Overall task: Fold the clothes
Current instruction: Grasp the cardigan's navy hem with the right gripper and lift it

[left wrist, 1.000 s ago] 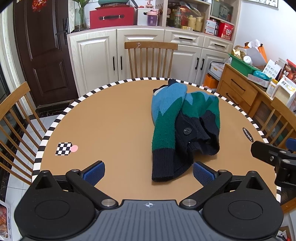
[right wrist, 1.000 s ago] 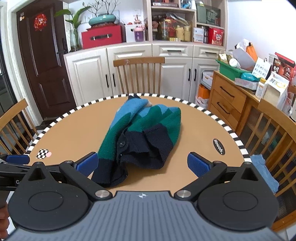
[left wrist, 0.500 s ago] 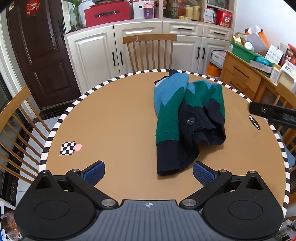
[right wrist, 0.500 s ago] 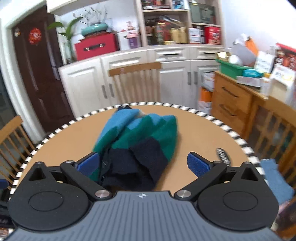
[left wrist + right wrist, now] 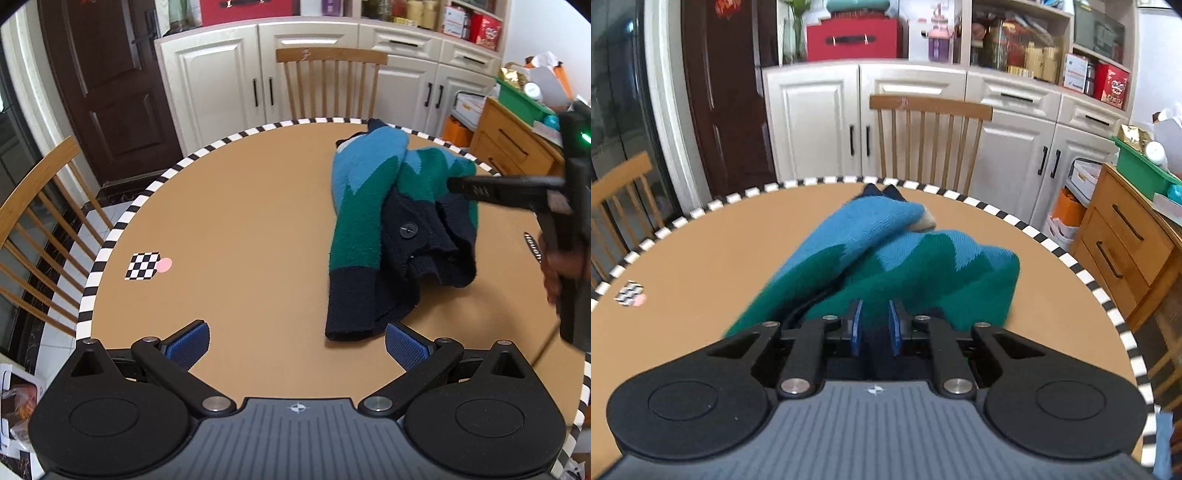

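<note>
A knit sweater point(image 5: 369, 206) in blue, green and navy lies crumpled on the right half of the round table point(image 5: 240, 221). My left gripper point(image 5: 295, 345) stands open low over the table's near edge, its right pad just beside the sweater's navy hem. My right gripper point(image 5: 874, 325) is over the sweater point(image 5: 923, 273), its jaws closing to a narrow gap with dark and green knit between the pads. In the left wrist view its black finger point(image 5: 498, 188) reaches in from the right across the green part, held by a hand point(image 5: 554, 266).
A checkered marker with a pink dot point(image 5: 143, 266) lies on the table's left side. Wooden chairs stand behind the table point(image 5: 330, 85) and to the left point(image 5: 37, 206). White cabinets point(image 5: 221, 81) line the back wall; a wooden drawer unit point(image 5: 517, 144) stands at the right.
My right gripper moved forward and down onto the sweater and its wide-open jaws closed to a narrow gap. My left gripper sank slightly and stayed open.
</note>
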A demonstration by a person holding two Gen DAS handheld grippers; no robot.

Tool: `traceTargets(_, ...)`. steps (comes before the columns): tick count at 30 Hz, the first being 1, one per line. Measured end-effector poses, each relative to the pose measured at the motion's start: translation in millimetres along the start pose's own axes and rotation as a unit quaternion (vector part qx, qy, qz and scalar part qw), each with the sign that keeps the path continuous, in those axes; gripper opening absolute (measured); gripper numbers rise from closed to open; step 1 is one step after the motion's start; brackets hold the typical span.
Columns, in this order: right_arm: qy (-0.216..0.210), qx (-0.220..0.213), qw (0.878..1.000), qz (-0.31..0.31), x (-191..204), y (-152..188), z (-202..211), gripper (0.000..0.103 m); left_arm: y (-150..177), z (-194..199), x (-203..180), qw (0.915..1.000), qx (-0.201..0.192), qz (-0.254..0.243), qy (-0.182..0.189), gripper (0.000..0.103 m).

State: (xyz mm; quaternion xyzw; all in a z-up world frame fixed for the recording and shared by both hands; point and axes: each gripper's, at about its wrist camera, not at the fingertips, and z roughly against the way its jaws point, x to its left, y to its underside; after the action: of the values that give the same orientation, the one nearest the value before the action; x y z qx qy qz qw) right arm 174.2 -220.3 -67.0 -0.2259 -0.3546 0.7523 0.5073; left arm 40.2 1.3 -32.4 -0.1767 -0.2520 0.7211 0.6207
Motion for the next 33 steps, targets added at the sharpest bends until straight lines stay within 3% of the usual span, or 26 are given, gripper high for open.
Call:
traceTargets(2,-0.003,0.018,1.0,-0.003,-3,-11,-20,0.022,-1,-2,-2,1.0,0.003,0.005,-0.004,0.102)
traceTargets(5,0.018,0.032,0.999,-0.002,-3,-24,-45,0.048,-2,-5,-5,0.9998,0.006,0.014,-0.012,0.102)
traceTargets(9,0.071,0.079,0.994,-0.04,-9,-37,-72,0.056,-4,-5,-5,0.9995,0.007,0.025,-0.019,0.102)
traceTargets(11,0.061,0.09,0.99,-0.093,-18,-40,-76,0.069,-3,-4,-4,0.9993,0.001,0.03,-0.024,0.102)
traceTargets(12,0.053,0.109,0.987,-0.105,-19,-41,-82,0.083,-2,-3,-2,0.9991,0.0,0.033,-0.026,0.102)
traceTargets(13,0.046,0.135,0.984,-0.108,-18,-39,-93,0.086,-2,-4,-2,0.999,0.0,0.037,-0.025,0.102)
traceTargets(15,0.032,0.172,0.978,-0.114,-18,-32,-112,0.079,-3,-6,0,0.9987,0.005,0.046,-0.021,0.102)
traceTargets(17,-0.003,0.164,0.979,-0.121,-18,-22,-118,0.036,-3,-8,0,0.9985,0.013,0.051,-0.014,0.102)
traceTargets(18,-0.032,0.163,0.977,-0.135,-20,-19,-118,0.02,-3,-7,1,0.9986,0.014,0.05,-0.012,0.102)
traceTargets(19,-0.049,0.159,0.974,-0.156,-25,-17,-114,0.014,-3,-6,1,0.9987,0.012,0.048,-0.011,0.102)
traceTargets(23,-0.142,0.066,0.972,-0.175,-38,-31,-57,0.011,-3,-2,2,0.9991,0.002,0.035,-0.023,0.102)
traceTargets(24,-0.152,0.041,0.975,-0.157,-36,-37,-35,0.005,-4,-1,4,0.9991,0.001,0.034,-0.024,0.102)
traceTargets(27,-0.2,-0.008,0.971,-0.129,-35,-53,28,0.005,-5,2,9,0.9991,-0.005,0.037,-0.019,0.102)
traceTargets(28,-0.209,-0.015,0.971,-0.114,-35,-54,44,0.005,-5,4,12,0.999,-0.008,0.041,-0.016,0.102)
traceTargets(30,-0.174,-0.018,0.983,-0.063,-31,-50,67,0.005,-5,6,15,0.9988,-0.012,0.047,-0.007,0.102)
traceTargets(31,-0.168,-0.011,0.984,-0.063,-33,-44,73,0.005,-5,6,17,0.9987,-0.012,0.05,-0.003,0.102)
traceTargets(33,-0.2,0.012,0.973,-0.111,-51,-27,89,0.005,-5,9,20,0.9985,-0.01,0.052,0.008,0.102)
